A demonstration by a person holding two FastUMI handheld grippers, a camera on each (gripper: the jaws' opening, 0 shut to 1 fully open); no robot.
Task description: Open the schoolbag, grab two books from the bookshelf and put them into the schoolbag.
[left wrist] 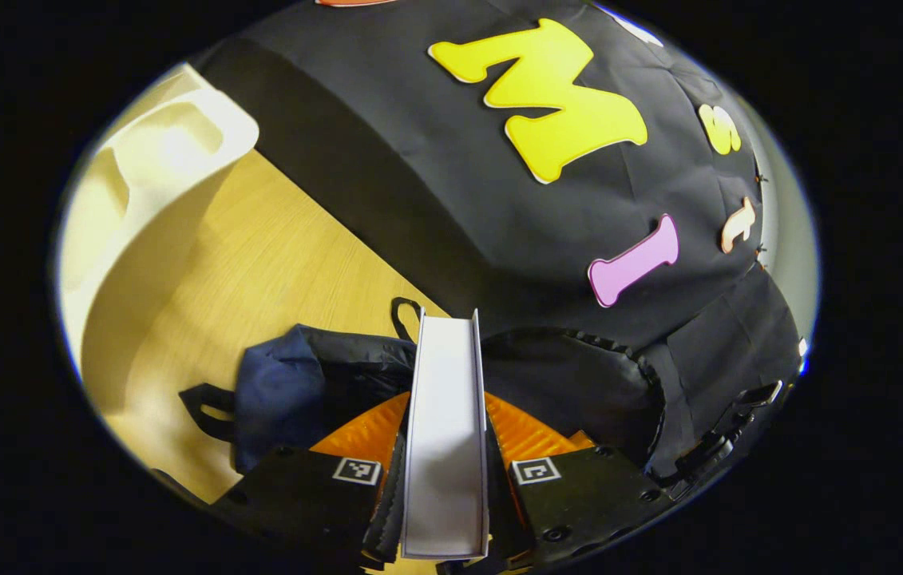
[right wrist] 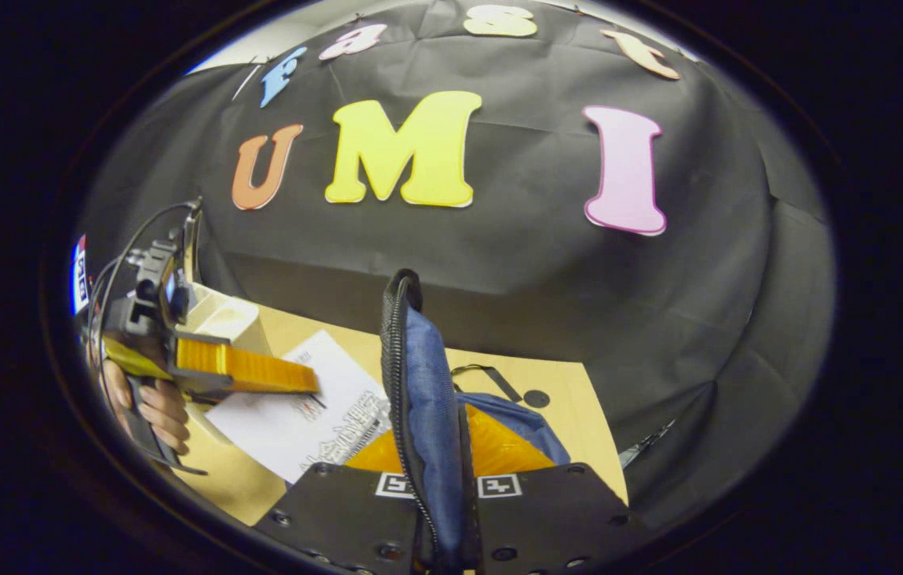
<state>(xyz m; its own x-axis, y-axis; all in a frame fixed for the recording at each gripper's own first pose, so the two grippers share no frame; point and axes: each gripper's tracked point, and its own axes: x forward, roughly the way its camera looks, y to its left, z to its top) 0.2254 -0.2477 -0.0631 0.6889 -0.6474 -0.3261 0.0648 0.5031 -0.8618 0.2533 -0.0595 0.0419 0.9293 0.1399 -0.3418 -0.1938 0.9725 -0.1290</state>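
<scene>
With the left claw (left wrist: 445, 479) clenched on a white book (left wrist: 445, 431) above the open bag (left wrist: 579, 383) and the right claw (right wrist: 439, 511) gripping the bag's rim (right wrist: 419, 383), the book needed a straight, slow lowering inside.

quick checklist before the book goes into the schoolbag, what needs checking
1. Book held: ok. The left hand-held gripper is shut on the white book, spine up between both fingers.
2. Bag held open: ok. The right hand-held gripper is shut on the schoolbag flap, lifting its zipper edge upright.
3. Book over the opening: cannot tell. The schoolbag lies just beyond the book on the wooden table, but the mouth itself is hidden.
4. Room inside the bag: cannot tell, the interior is not visible.
5. Bookshelf out of the way: ok. The cream bookshelf stands off to the side.
</scene>
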